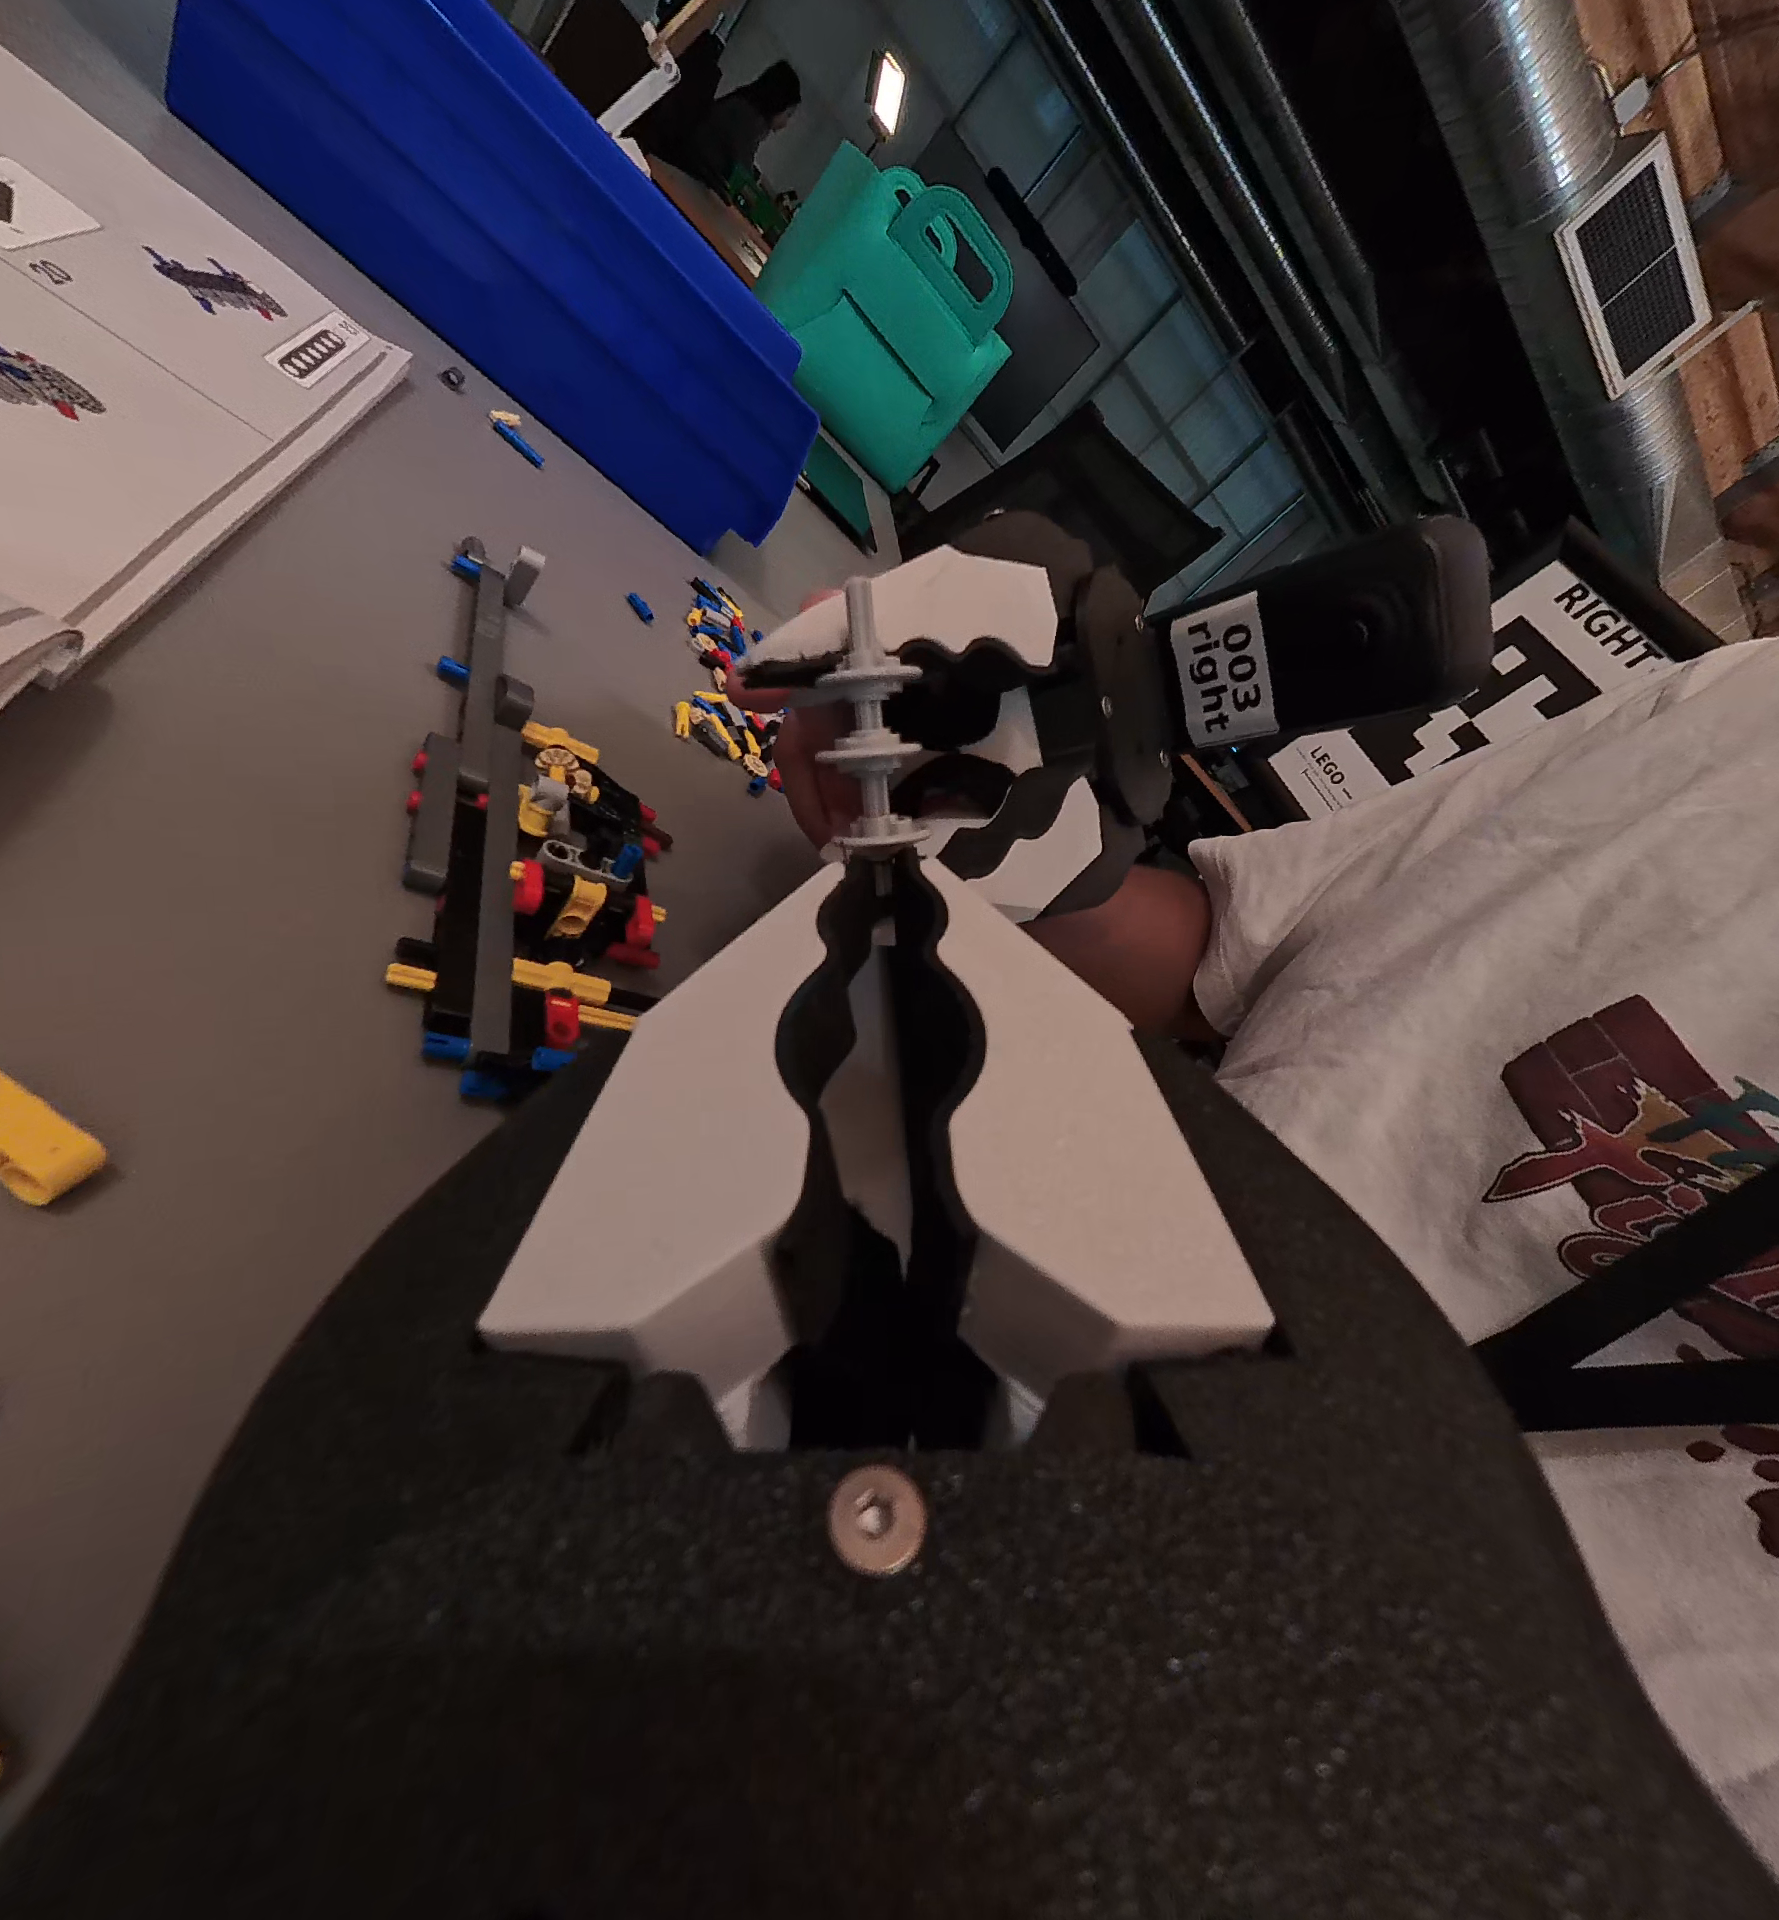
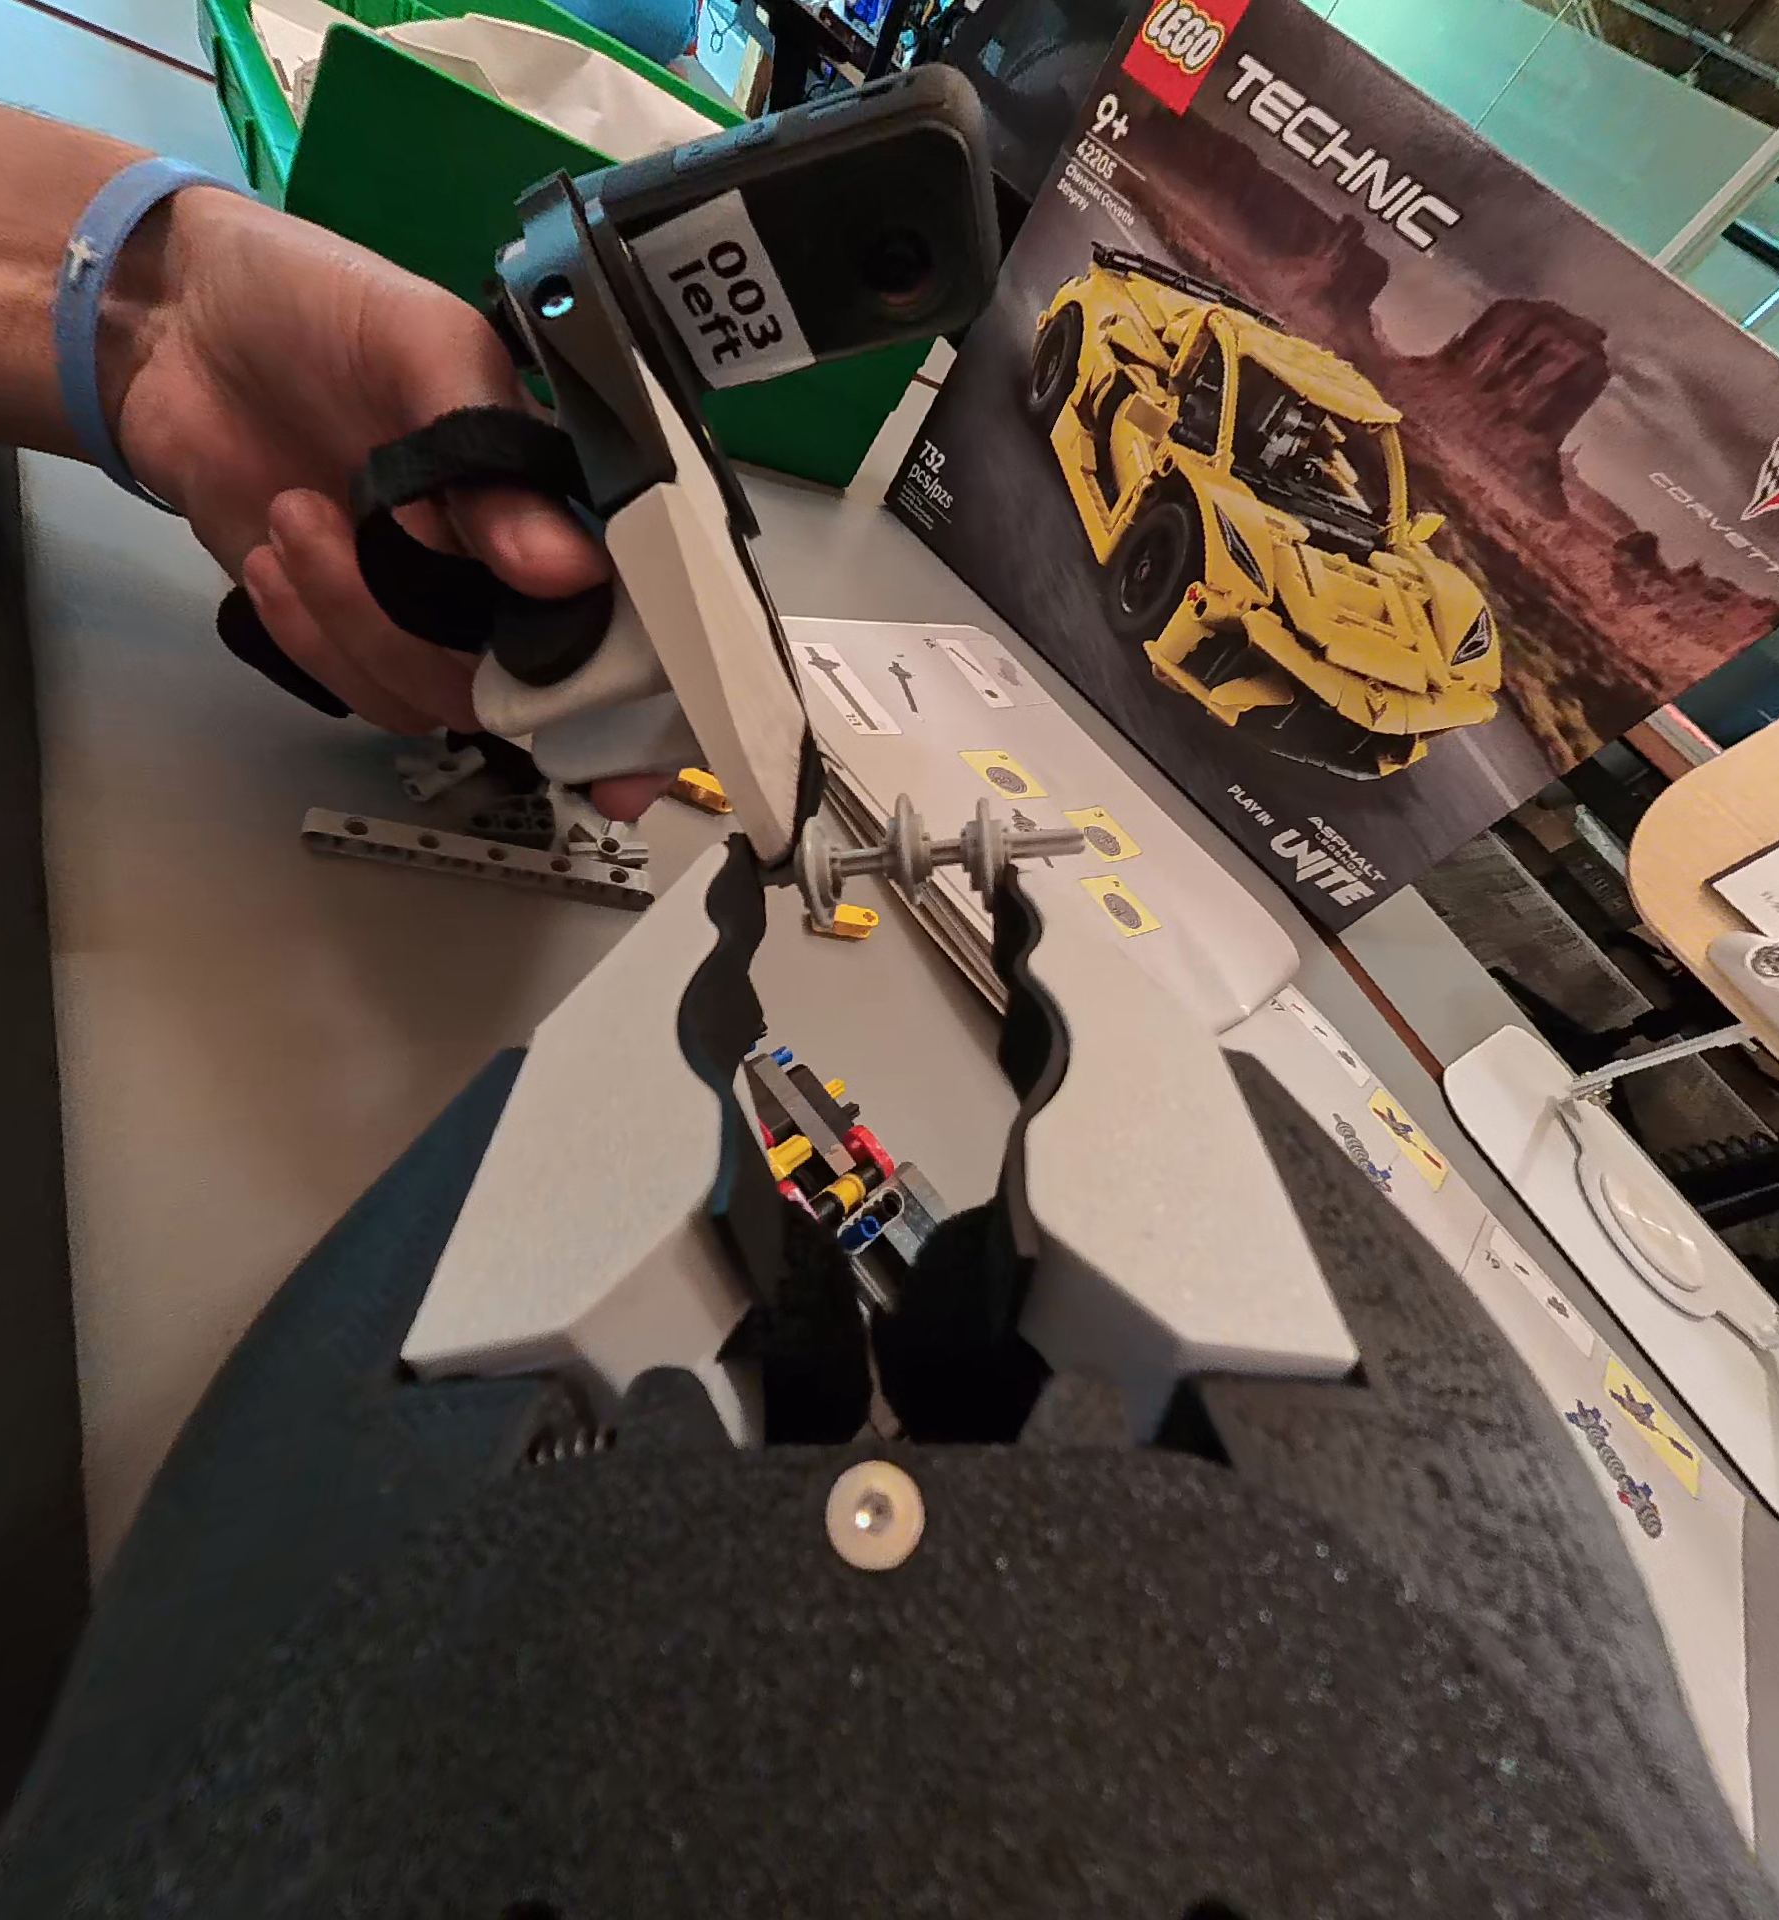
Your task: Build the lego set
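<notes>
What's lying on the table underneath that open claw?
Between the right claw's open fingers you see part of the half-built lego chassis on the grey table: grey beams with red, yellow and blue pins. The claw's body covers the rest.

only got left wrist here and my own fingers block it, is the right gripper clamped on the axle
observer: no, the right gripper is open; the grey axle runs across the gap between its fingertips.
operator: so what holds it
observer: the left gripper alone, pinching one end of it.
operator: anything near that end
observer: a small yellow piece shows just below it; i cannot tell whether it is attached or lying behind.
</notes>
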`<state>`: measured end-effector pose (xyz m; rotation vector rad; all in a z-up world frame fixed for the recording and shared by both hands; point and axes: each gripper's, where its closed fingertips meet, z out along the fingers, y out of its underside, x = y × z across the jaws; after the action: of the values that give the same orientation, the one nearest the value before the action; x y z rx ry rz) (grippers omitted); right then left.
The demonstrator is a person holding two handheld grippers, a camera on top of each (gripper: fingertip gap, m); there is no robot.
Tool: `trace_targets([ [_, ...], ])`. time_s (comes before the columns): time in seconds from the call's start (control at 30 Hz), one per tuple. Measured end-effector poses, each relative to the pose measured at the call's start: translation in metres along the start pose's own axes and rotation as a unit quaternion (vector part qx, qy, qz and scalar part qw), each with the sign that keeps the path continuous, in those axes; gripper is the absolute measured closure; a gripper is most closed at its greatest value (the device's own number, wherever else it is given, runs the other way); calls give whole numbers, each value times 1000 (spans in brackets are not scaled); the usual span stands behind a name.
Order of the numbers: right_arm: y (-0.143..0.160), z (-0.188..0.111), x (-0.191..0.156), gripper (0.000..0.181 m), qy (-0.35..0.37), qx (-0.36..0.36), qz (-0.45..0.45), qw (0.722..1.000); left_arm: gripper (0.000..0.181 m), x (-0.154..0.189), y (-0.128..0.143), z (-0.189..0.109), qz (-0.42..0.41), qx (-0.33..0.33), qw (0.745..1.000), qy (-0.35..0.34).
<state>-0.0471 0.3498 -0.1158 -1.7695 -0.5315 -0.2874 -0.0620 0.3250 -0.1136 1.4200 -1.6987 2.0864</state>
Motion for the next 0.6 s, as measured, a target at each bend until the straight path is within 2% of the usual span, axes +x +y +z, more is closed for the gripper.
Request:
trace_targets([
  [0.23,1,1,0,140,4,-1,-8,1000,180,-1,-1,0,1,2,1000,-5],
  [0.37,5,5,3,139,3,-8,36,999,180,-8,-2,0,15,1,999,-33],
  [0.47,12,6,1,138,-10,-19,40,999,179,-17,1,-2,85,-23,992,-94],
  [0.6,11,1,0,134,-47,-2,94,994,180,-30,0,-9,207,-49,959,-188],
])
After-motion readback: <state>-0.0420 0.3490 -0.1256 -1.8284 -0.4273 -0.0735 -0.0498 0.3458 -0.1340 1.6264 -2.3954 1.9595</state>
